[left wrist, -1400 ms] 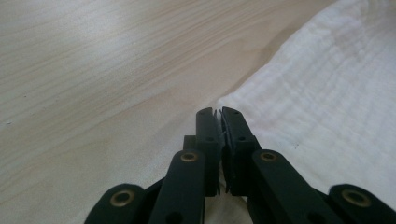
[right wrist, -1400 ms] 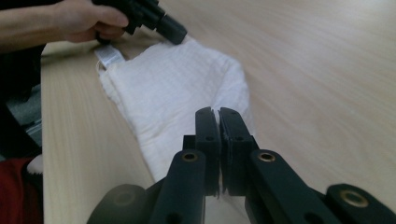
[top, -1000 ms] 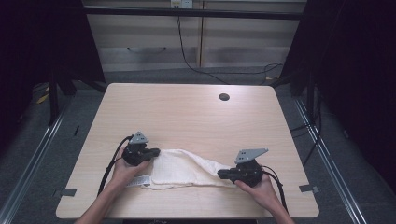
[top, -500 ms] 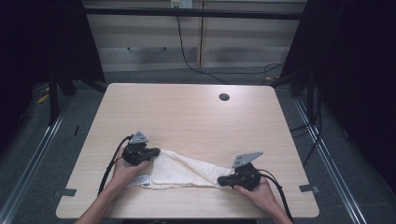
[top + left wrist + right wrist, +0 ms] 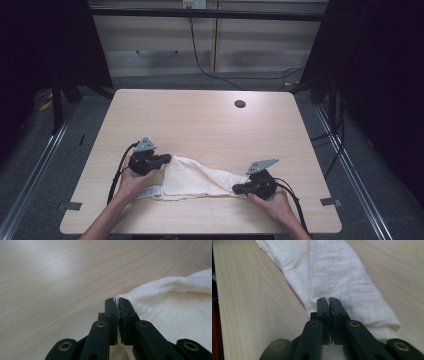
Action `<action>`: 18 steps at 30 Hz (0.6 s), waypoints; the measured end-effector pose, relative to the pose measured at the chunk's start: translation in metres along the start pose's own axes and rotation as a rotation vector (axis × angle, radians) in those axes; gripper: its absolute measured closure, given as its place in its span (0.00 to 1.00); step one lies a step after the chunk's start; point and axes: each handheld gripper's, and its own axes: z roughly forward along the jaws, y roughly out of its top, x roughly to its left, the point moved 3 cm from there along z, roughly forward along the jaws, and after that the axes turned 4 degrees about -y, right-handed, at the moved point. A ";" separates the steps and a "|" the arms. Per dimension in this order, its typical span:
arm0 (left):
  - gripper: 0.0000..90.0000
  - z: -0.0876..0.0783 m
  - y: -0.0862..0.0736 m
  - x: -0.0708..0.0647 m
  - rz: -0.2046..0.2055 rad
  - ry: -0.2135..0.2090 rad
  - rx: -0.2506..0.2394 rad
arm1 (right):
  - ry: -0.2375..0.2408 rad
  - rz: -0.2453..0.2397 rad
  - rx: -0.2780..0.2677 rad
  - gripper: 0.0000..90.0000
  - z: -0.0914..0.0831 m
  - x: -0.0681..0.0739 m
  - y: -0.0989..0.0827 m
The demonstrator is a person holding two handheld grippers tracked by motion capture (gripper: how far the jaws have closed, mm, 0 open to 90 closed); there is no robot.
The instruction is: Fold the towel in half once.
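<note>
A white cloth (image 5: 195,180) lies bunched along the near part of the wooden table (image 5: 200,125), stretched between my two grippers. At the cloth's left end, my left gripper (image 5: 167,159) is shut on it. The left gripper view shows the jaws pressed together (image 5: 116,301) with a thin edge of the cloth (image 5: 175,315) pinched between them. At the cloth's right end, my right gripper (image 5: 235,189) is shut on it too. In the right gripper view the closed jaws (image 5: 328,300) bite into the folded cloth (image 5: 332,270), which runs away from them across the table.
A round cable hole (image 5: 240,104) sits in the table's far right part. A pale strip (image 5: 147,191) lies by the left hand near the cloth. The front edge of the table is close behind both hands. Dark floor and rails surround the table.
</note>
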 end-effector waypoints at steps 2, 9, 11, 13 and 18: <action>0.96 -0.004 0.003 -0.002 0.005 0.001 -0.017 | -0.014 0.011 0.006 0.98 0.000 -0.001 0.002; 0.96 -0.001 0.020 -0.013 0.047 -0.007 -0.049 | -0.055 0.024 -0.015 0.98 0.007 -0.011 0.009; 0.96 0.000 0.024 -0.017 0.068 -0.002 -0.048 | -0.063 0.022 -0.015 0.98 0.009 -0.013 0.012; 0.96 -0.003 0.030 -0.018 0.077 -0.011 -0.070 | -0.073 0.025 -0.017 0.98 0.011 -0.015 0.015; 0.95 -0.013 0.040 -0.025 0.101 -0.031 -0.101 | -0.082 0.038 -0.027 0.98 0.015 -0.021 0.021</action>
